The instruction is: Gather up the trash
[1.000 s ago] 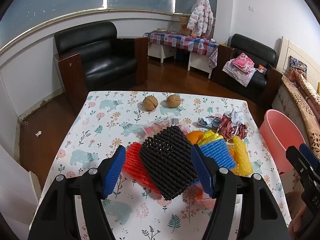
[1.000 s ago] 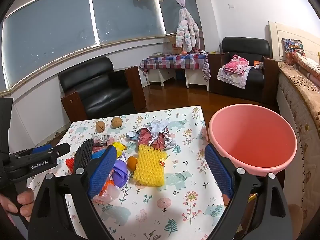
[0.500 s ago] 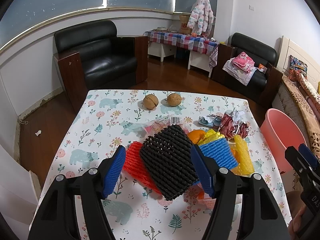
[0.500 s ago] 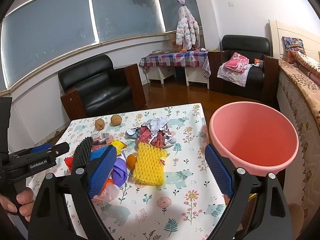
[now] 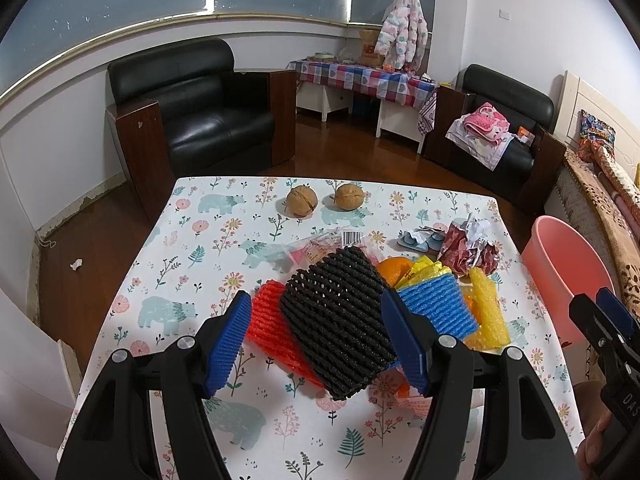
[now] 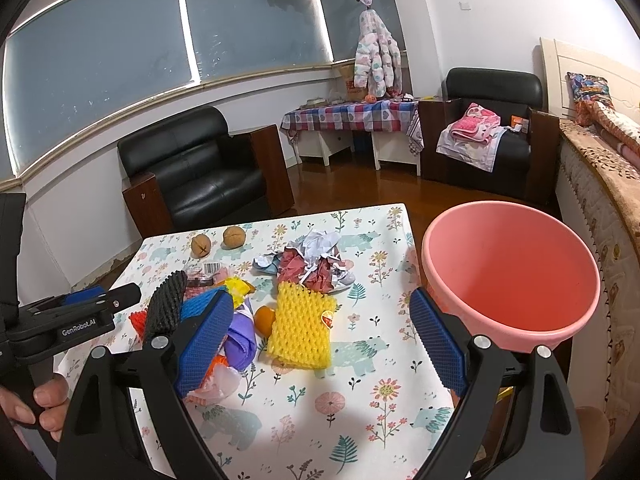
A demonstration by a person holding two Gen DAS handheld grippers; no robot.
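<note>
Nothing shifted much, left gripper [image 5: 316, 344] fingers wide apart above black foam net [image 5: 340, 320], right gripper [image 6: 320, 344] likewise spread, empty.

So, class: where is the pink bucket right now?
The pink bucket stands off the table's right edge, just beyond the open right gripper and right of the yellow foam net.

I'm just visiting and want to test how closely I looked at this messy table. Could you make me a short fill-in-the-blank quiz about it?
1. The foam net framed by the open left gripper is ____ in colour.
2. The number of walnuts at the table's far edge is ____.
3. The pink bucket beside the table has ____ inside it.
4. The foam net ahead of the open right gripper is ____.

Answers: black; two; nothing; yellow
</note>
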